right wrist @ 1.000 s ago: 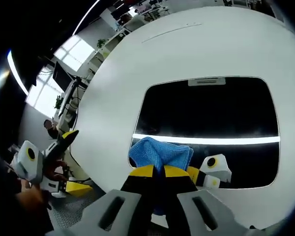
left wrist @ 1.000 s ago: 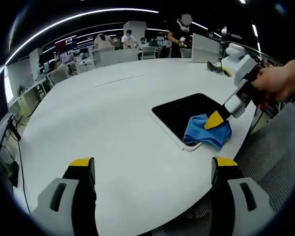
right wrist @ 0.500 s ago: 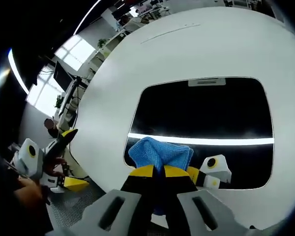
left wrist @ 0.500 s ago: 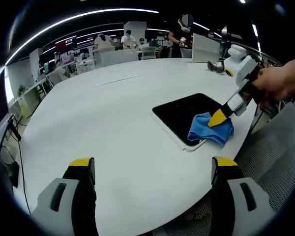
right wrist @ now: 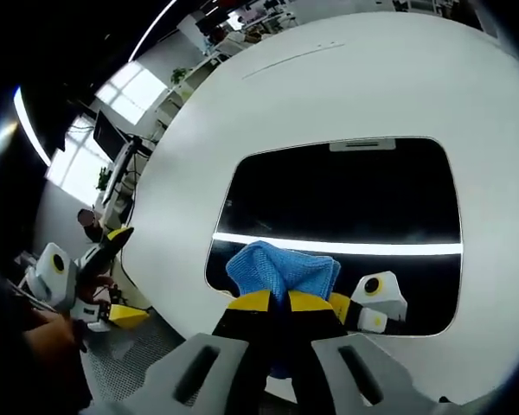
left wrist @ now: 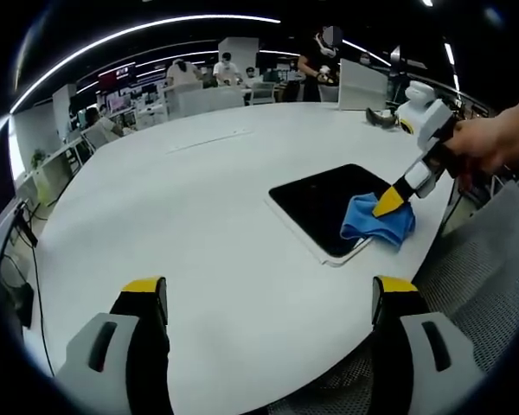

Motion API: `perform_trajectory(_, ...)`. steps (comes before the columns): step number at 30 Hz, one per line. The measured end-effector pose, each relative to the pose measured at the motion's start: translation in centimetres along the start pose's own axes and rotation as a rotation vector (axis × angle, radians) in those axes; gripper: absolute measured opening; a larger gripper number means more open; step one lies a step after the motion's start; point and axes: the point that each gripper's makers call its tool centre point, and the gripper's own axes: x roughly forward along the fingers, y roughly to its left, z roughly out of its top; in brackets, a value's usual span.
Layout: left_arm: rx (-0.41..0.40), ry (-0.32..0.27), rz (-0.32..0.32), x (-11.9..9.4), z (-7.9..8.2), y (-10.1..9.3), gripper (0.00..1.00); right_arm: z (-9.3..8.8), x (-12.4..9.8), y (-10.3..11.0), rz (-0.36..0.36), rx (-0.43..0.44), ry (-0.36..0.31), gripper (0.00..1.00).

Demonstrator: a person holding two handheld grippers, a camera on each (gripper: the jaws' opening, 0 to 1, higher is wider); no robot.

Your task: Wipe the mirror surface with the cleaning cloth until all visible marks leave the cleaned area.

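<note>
Cloth (right wrist: 283,270) sits pinched between the closed yellow-tipped jaws of the right gripper (right wrist: 279,301), a blue bundle pressed down onto the mirror (right wrist: 346,199) near its close edge. The mirror lies flat on the white round table (right wrist: 329,86), dark, with a bright light strip reflected across it. From the left gripper view, the right gripper (left wrist: 387,202) leans in from the right, held by a hand (left wrist: 493,143), the cloth (left wrist: 378,220) on the mirror's (left wrist: 320,197) near right corner. The left gripper (left wrist: 268,290) hovers over the table edge, jaws spread wide, holding nothing. People stand at desks far behind.
</note>
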Motion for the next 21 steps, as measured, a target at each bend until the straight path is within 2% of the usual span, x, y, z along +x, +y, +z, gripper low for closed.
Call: perform_trajectory(21, -0.016, -0.019, 0.006, -0.14, 0.23, 0.13, 0.99, -0.02, -0.26, -0.61, -0.014, -0.009, 0.001, 0.0)
